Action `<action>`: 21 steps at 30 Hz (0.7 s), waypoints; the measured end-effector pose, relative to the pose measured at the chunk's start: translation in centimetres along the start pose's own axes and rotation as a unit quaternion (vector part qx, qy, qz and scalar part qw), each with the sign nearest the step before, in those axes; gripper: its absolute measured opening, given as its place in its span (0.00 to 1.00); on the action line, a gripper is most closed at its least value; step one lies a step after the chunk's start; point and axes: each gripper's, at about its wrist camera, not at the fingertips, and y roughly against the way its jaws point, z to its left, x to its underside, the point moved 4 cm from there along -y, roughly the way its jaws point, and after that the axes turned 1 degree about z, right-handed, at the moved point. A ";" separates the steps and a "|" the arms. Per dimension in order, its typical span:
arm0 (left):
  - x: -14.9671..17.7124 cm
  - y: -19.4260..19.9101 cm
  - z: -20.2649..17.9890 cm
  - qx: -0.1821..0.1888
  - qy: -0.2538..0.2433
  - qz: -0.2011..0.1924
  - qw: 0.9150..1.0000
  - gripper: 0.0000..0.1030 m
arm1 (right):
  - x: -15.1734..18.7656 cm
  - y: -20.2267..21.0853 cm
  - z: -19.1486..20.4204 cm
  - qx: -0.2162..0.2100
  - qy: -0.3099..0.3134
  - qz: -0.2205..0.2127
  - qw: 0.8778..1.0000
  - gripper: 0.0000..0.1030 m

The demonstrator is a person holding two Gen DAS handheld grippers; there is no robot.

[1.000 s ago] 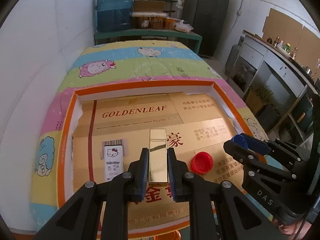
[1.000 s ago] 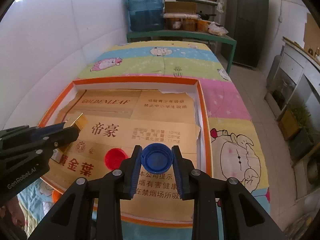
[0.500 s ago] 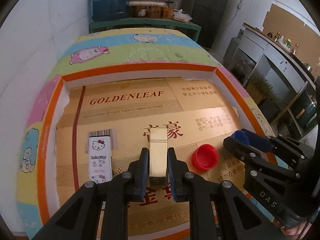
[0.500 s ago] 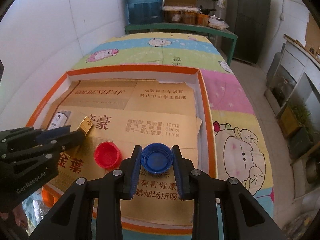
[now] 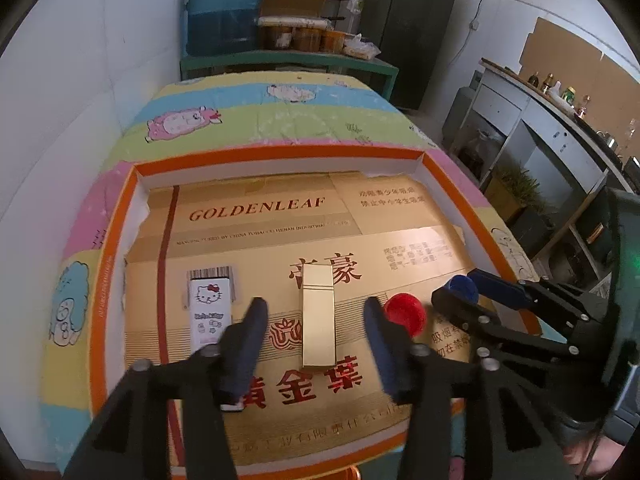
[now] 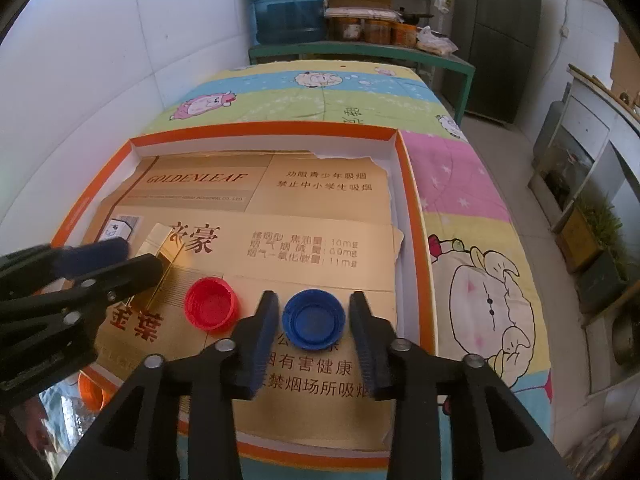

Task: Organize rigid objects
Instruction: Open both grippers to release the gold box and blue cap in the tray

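A gold lighter-like block (image 5: 318, 316) lies flat on the gold cardboard inside the orange-rimmed tray (image 5: 280, 151). My left gripper (image 5: 314, 320) is open around it, fingers apart on either side and not touching. A Hello Kitty box (image 5: 210, 312) lies to its left and a red cap (image 5: 404, 314) to its right. In the right wrist view a blue cap (image 6: 314, 319) rests on the cardboard between the open fingers of my right gripper (image 6: 314, 314). The red cap (image 6: 211, 307) lies left of it. The gold block (image 6: 160, 246) is partly hidden by the left gripper.
The tray (image 6: 416, 216) sits on a bed with a cartoon quilt (image 6: 472, 184), against a white wall on the left. A green shelf with a blue water jug (image 5: 224, 8) stands behind the bed. An orange object (image 6: 90, 390) shows below the tray's near-left edge.
Both grippers have opened. The gold block and the blue cap were let go and now rest on the cardboard. Both grippers lowered toward the tray.
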 end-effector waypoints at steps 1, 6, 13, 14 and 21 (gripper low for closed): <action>0.0 0.3 0.1 0.001 0.001 -0.003 1.000 0.50 | 0.0 0.2 0.0 0.000 0.000 -0.002 1.000 0.40; 0.2 2.3 0.2 0.005 0.005 -0.019 1.000 0.50 | 0.3 1.2 0.2 0.003 0.000 -0.011 1.000 0.40; 1.1 5.7 0.4 -0.001 0.004 -0.046 0.999 0.50 | 1.2 3.7 0.4 -0.006 -0.008 -0.025 1.000 0.40; 1.2 6.3 0.4 -0.004 0.002 -0.051 0.999 0.50 | 1.4 4.1 0.5 -0.007 -0.010 -0.027 1.000 0.40; 3.1 9.5 1.0 -0.013 0.000 -0.075 0.997 0.50 | 3.0 7.3 1.3 -0.021 -0.017 -0.041 0.999 0.40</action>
